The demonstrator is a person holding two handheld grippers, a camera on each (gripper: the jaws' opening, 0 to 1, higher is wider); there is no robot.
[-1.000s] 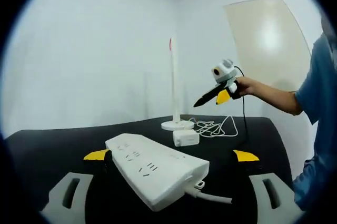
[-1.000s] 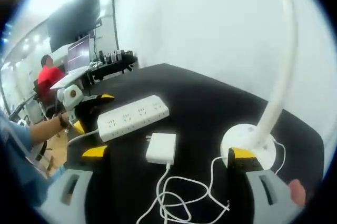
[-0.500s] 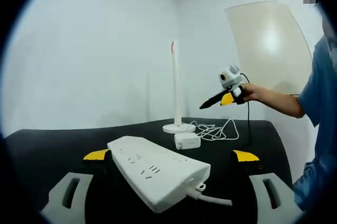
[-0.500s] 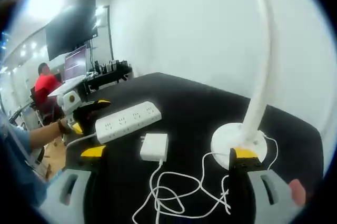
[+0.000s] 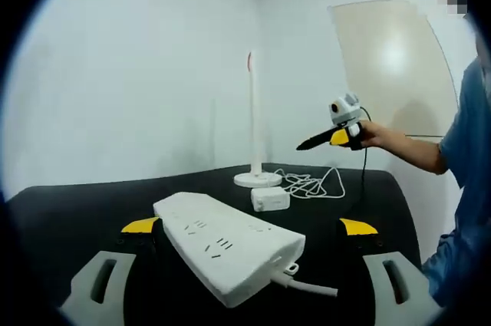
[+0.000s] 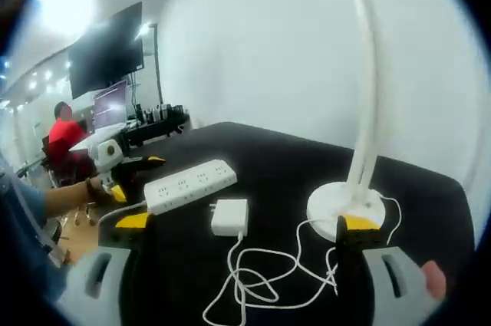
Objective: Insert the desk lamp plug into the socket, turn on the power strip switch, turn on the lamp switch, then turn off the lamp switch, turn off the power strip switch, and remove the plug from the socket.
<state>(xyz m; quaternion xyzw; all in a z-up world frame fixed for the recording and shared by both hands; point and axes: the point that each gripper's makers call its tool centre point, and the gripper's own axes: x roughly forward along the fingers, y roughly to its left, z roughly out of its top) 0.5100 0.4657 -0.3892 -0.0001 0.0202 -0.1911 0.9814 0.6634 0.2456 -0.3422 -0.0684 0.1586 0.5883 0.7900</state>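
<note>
A white power strip (image 5: pixel 227 246) lies on the black table between the jaws of my open left gripper (image 5: pixel 250 227), which holds nothing. Beyond it sit the white lamp plug (image 5: pixel 270 199), a tangle of white cord (image 5: pixel 311 186) and the lamp's round base (image 5: pixel 257 179) with its thin upright stem. In the right gripper view, my right gripper (image 6: pixel 244 222) is open above the table, with the plug (image 6: pixel 230 217) and cord (image 6: pixel 268 280) between its jaws and the lamp base (image 6: pixel 344 203) by the right jaw. The power strip (image 6: pixel 190 185) lies further left. The right gripper (image 5: pixel 331 136) also hangs in the air in the left gripper view.
The black table (image 6: pixel 268 165) stands against white walls. Behind the left gripper (image 6: pixel 126 166) in the right gripper view are a desk with monitors (image 6: pixel 107 50) and a seated person in red (image 6: pixel 65 130). A blue sleeve (image 5: pixel 464 149) shows at right in the left gripper view.
The right gripper has lifted and pulled back slightly, so the lamp base and plug sit lower between its jaws. The left gripper has barely moved.
</note>
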